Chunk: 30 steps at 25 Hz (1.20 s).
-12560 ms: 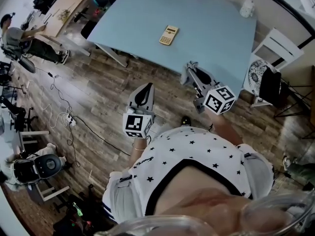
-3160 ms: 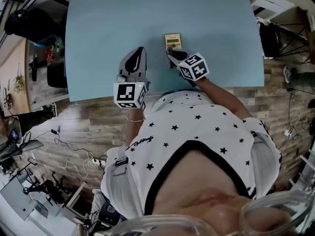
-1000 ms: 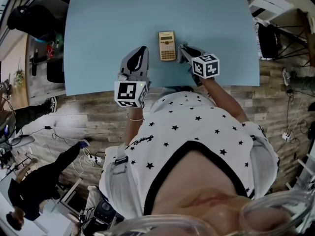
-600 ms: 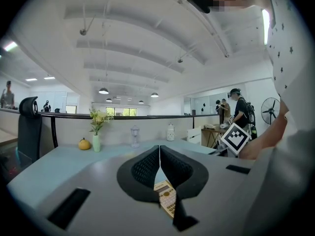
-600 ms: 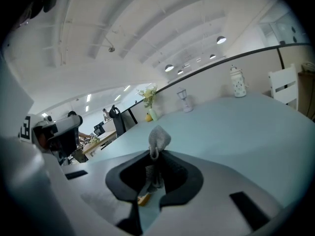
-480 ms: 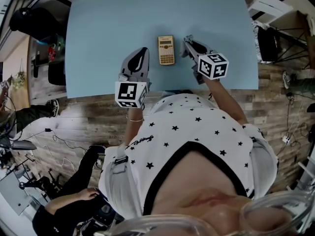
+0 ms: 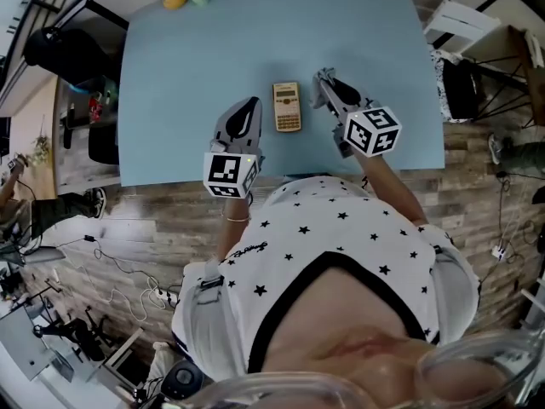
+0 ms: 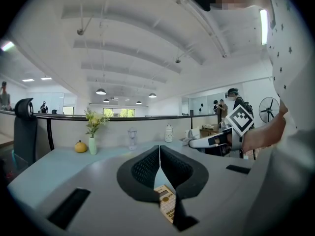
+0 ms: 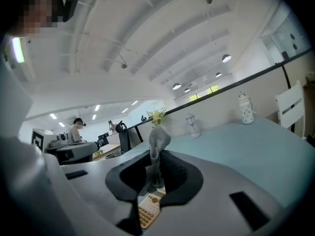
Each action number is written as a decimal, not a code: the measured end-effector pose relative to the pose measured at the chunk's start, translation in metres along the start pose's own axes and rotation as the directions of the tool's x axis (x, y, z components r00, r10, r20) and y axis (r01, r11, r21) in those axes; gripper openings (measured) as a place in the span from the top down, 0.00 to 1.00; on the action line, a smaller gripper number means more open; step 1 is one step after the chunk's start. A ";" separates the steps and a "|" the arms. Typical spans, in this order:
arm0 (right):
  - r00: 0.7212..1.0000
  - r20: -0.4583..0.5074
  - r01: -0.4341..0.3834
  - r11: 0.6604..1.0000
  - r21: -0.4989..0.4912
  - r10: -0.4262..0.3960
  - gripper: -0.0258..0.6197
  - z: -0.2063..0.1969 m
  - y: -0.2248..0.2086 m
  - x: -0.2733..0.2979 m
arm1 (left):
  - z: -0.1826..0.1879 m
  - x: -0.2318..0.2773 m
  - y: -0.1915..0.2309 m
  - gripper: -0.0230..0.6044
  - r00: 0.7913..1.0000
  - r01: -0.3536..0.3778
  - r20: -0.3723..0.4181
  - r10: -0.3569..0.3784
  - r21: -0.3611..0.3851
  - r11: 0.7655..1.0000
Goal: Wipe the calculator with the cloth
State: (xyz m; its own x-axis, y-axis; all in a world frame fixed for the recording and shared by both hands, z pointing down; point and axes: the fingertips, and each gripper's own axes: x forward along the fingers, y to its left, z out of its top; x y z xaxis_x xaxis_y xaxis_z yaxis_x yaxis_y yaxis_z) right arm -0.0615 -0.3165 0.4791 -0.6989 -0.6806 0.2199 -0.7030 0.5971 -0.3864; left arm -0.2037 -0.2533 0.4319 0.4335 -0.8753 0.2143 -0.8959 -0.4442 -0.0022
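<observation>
While the calculator lies flat on the blue table, the right gripper at its 3 o'clock pinches a grey cloth, and the left gripper, at 8 o'clock, has its jaws pressed together on nothing. Wiping well likely means lowering the cloth's loose end onto the keys and dragging lightly, lest the calculator slide.
</observation>
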 end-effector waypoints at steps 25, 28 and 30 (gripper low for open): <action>0.998 0.068 0.010 0.996 -0.090 -0.003 0.89 0.023 0.013 -0.011 | 0.000 0.003 -0.001 0.91 1.000 0.016 -0.002 -0.016 0.005 1.000; 0.998 0.068 0.009 0.996 -0.091 -0.003 0.89 0.024 0.014 -0.010 | 0.001 0.004 0.000 0.91 1.000 0.019 -0.002 -0.019 0.003 1.000; 0.998 0.066 0.008 0.996 -0.087 -0.003 0.89 0.024 0.015 -0.010 | 0.002 0.004 -0.001 0.91 1.000 0.022 -0.001 -0.022 0.003 1.000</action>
State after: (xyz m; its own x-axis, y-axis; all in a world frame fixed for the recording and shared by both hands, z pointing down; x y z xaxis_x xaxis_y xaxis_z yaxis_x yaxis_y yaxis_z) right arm -0.0619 -0.3105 0.4498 -0.6868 -0.7088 0.1612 -0.7177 0.6261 -0.3048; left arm -0.2012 -0.2568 0.4309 0.4532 -0.8649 0.2156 -0.8857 -0.4642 -0.0002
